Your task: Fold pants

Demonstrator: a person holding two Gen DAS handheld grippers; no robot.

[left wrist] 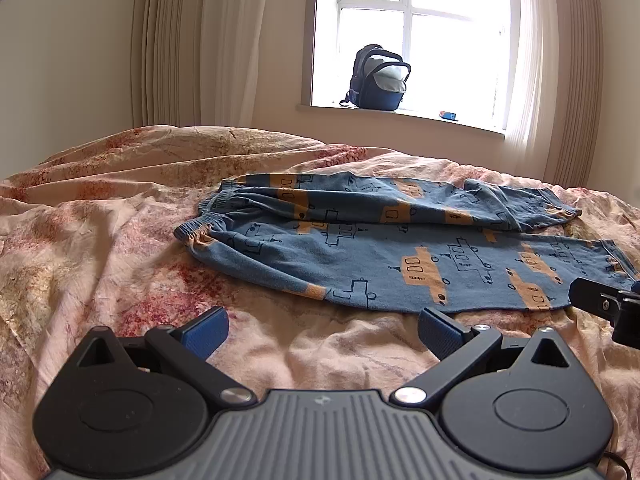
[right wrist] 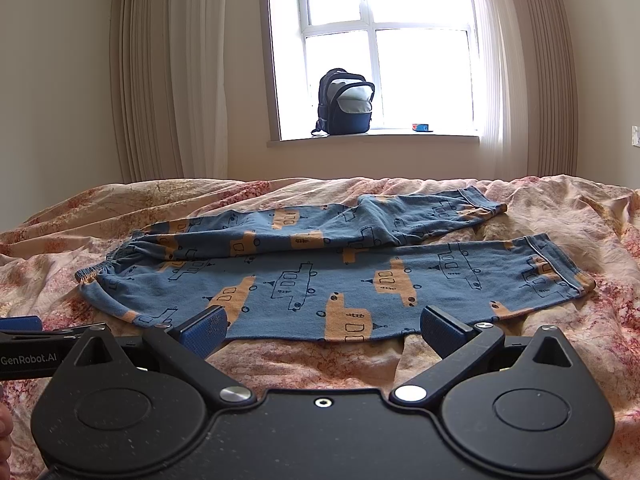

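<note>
Blue pants point(left wrist: 360, 248) with an orange vehicle print lie flat on the bed, waistband to the left and the two legs running right, the far leg a little crumpled. They also show in the right wrist view point(right wrist: 320, 276). My left gripper point(left wrist: 322, 330) is open and empty, just short of the near edge of the pants. My right gripper point(right wrist: 322, 330) is open and empty, its fingertips at the near leg's edge. Part of the right gripper point(left wrist: 608, 308) shows at the right edge of the left wrist view; the left gripper point(right wrist: 28, 344) shows at the left of the right wrist view.
The bed is covered by a wrinkled pink and red floral quilt point(left wrist: 100, 240). Behind it, a dark blue backpack point(left wrist: 378, 78) and a small box point(left wrist: 448, 115) sit on the window sill. Curtains point(left wrist: 180, 40) hang on both sides of the window.
</note>
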